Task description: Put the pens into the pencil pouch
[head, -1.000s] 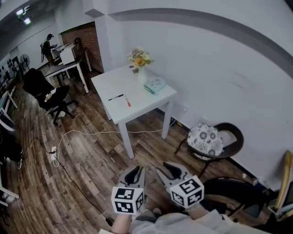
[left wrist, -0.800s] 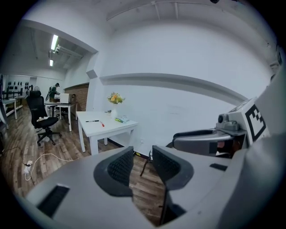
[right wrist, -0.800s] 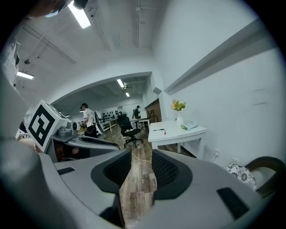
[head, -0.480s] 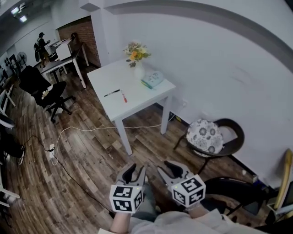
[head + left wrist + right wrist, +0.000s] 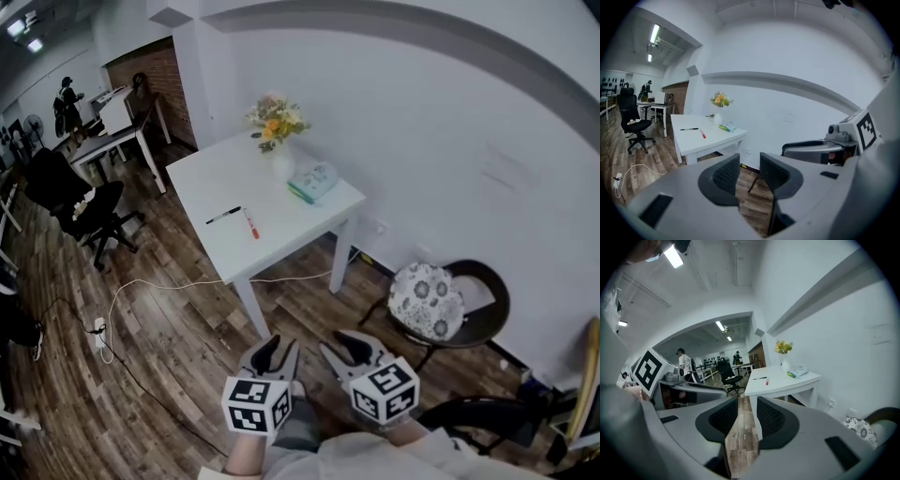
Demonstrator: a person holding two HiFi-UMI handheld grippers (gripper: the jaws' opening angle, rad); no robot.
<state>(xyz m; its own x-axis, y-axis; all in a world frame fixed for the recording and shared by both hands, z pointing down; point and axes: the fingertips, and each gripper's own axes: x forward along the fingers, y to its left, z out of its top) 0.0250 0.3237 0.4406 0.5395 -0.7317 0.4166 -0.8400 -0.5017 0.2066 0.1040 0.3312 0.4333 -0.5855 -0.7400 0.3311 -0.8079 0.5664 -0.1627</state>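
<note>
Observed from the left: a white cable point(image 5: 159, 277) trails over the wooden floor toward the square white table point(image 5: 211, 173). Any walk-up should step clear of it.

On the table's near-left part lie a thin black pen point(image 5: 223, 216) and, just beside it to the right, a short red pen point(image 5: 251, 225). They are close but not touching. Neither is in the pouch.

The left gripper point(image 5: 273, 350) is held low over the floor, well apart from the table. Its jaws stand wide and only floorboards show between them.

Further right, at the table's far side, stands a white vase of orange and yellow flowers point(image 5: 276, 131). Next to it lies the flat teal pencil pouch point(image 5: 312, 180). Whether its zip is open cannot be told.

The right gripper point(image 5: 344, 344) is likewise spread and empty.

Judgement: the step in hand is the approach, and no pen has been handled. It is best done by closing on the table's near edge and squaring up to the pens. One gripper would then steady the pouch mouth, well away from the vase. The other would take one pen at mid-barrel.

A dark chair with a floral cushion point(image 5: 427, 298) stands to the right, off the likely path.
</note>
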